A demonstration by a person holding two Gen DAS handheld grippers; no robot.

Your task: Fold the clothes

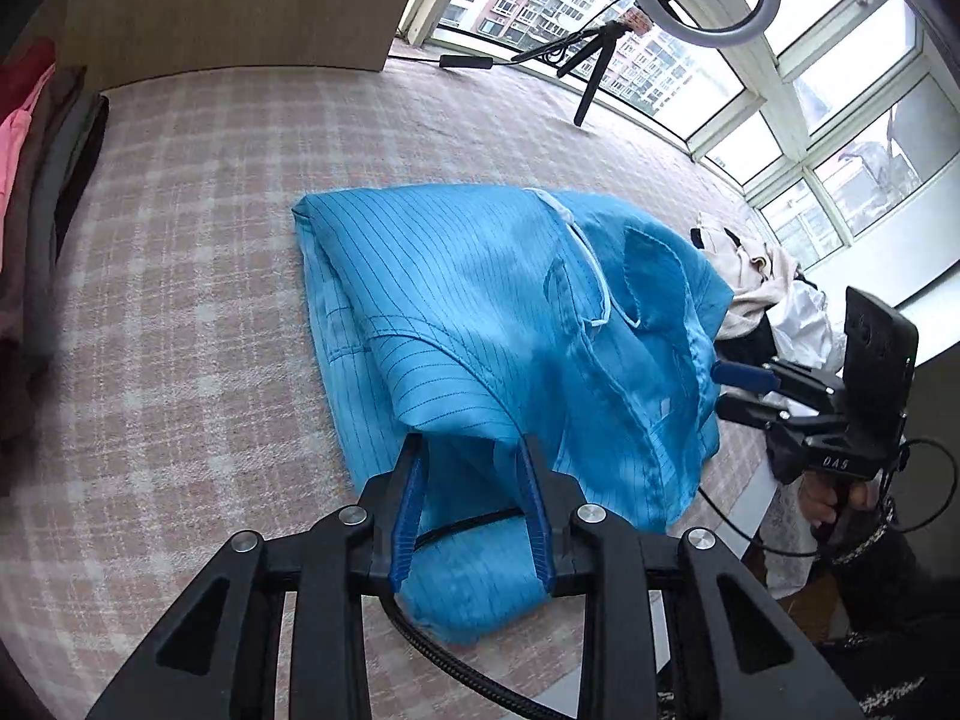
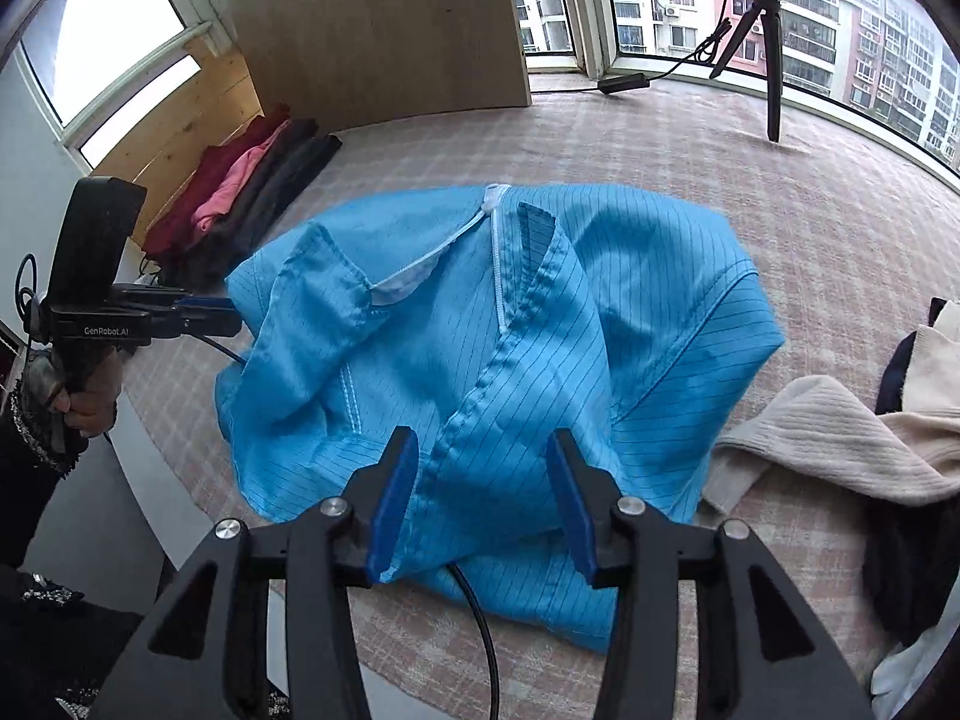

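Checked pink bedspread (image 1: 198,228) filling left wrist view; blue striped zip jacket (image 1: 480,312) lying bunched mid-bed, partly folded. My left gripper (image 1: 474,450) hanging released over its near edge, pads not pressing cloth.

Right wrist view: my right gripper (image 2: 483,450) gaping over jacket hem, grasping nothing. Folded stack (image 2: 240,192) sitting by headboard; cream sweater (image 2: 840,438) waiting unfolded. Folding looking midway.

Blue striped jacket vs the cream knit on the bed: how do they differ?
The blue jacket is thin, pinstriped and zippered; the cream knit is thick and ribbed. The jacket lies alone mid-bed; the knit sits heaped with other clothes at the edge. Both rest on the checked cover, unfolded.
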